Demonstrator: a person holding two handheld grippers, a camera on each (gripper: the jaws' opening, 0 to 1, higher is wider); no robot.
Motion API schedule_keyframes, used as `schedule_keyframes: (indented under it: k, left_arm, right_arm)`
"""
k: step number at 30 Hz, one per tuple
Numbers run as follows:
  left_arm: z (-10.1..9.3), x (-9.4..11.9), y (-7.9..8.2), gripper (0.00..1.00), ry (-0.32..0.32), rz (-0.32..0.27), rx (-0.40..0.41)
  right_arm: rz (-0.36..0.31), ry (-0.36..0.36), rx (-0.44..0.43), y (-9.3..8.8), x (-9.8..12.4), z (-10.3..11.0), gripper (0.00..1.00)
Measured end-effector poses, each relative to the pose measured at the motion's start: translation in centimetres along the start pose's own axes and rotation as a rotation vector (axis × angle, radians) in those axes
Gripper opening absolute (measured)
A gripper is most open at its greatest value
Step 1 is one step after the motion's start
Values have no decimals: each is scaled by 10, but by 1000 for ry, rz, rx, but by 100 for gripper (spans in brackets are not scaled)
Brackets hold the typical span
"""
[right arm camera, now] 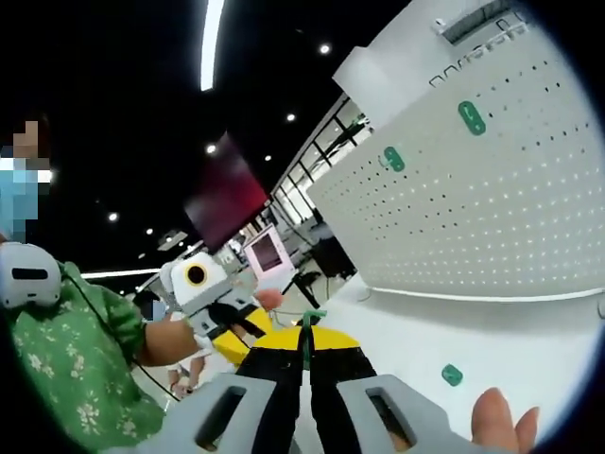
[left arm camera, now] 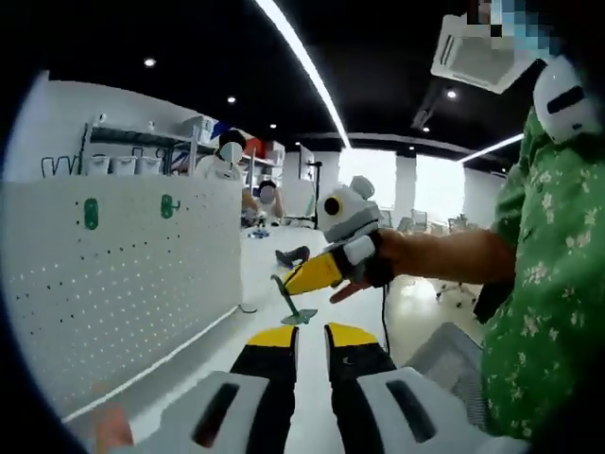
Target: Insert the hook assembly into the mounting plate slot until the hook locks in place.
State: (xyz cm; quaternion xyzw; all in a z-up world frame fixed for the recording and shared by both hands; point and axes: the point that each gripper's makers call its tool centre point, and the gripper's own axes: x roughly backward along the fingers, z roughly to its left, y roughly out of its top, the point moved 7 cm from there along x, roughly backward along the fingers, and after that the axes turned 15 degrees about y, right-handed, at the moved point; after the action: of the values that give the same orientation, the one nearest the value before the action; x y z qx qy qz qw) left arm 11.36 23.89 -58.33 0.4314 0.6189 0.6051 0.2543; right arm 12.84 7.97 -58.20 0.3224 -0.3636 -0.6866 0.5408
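A white perforated mounting plate (left arm camera: 123, 284) stands upright on the left of the left gripper view, with two green hooks (left arm camera: 91, 213) (left arm camera: 168, 205) on it. In the right gripper view the plate (right arm camera: 492, 218) fills the right side, carrying two green hooks (right arm camera: 471, 117) (right arm camera: 393, 158). My right gripper (right arm camera: 307, 340) is shut on a thin green hook assembly (right arm camera: 308, 322). Seen from the left gripper, the right gripper (left arm camera: 301, 284) holds that hook (left arm camera: 297, 312) in mid-air, away from the plate. My left gripper (left arm camera: 312, 336) has its jaws a little apart with nothing between them.
A loose green piece (right arm camera: 452, 375) lies on the white table (right arm camera: 529, 350) below the plate. A fingertip (right arm camera: 492, 416) shows at the bottom right. A person in a green flowered shirt (left arm camera: 539, 303) holds the grippers. Shelves (left arm camera: 142, 151) stand behind the plate.
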Motion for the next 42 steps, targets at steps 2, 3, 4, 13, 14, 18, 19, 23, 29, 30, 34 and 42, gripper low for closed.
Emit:
schedule_keyframes:
  k: [2,3,4,13,14,18,19,23,29,30,34,42]
  left_arm:
    - [3,0,1,14,-4,16,99]
    - [3,-1,1,14,-12,25,133]
    - [4,-1,2,14,-20,28,175]
    - [10,-2,4,11,-52,44,544]
    - [11,-2,4,11,-60,37,562]
    - [13,-2,1,11,-54,55,591]
    - [12,-2,0,11,-56,61,599]
    - [11,-2,0,9,-76,62,649]
    - [9,-1,2,6,-108,72,702]
    - [9,-1,1,6,-105,72,701]
    - [9,1,1,5,-128,81,740]
    - [1,3,0,4,-206,114,775]
  right_arm:
    - [5,-5,29,1,0,3,0]
    - [7,-11,49,2,0,3,0]
    - [7,-13,61,3,-1,4,0]
    - [5,-33,235,11,-9,16,0]
    - [14,-38,259,11,-10,18,0]
    - [31,-36,308,12,-15,23,0]
    - [35,-36,325,12,-15,24,0]
    - [60,-26,389,12,-19,29,0]
    - [81,-12,482,12,-22,36,0]
    - [86,-2,496,12,-22,37,0]
    - [89,7,540,13,-22,39,1]
    - [83,69,586,12,-22,45,1]
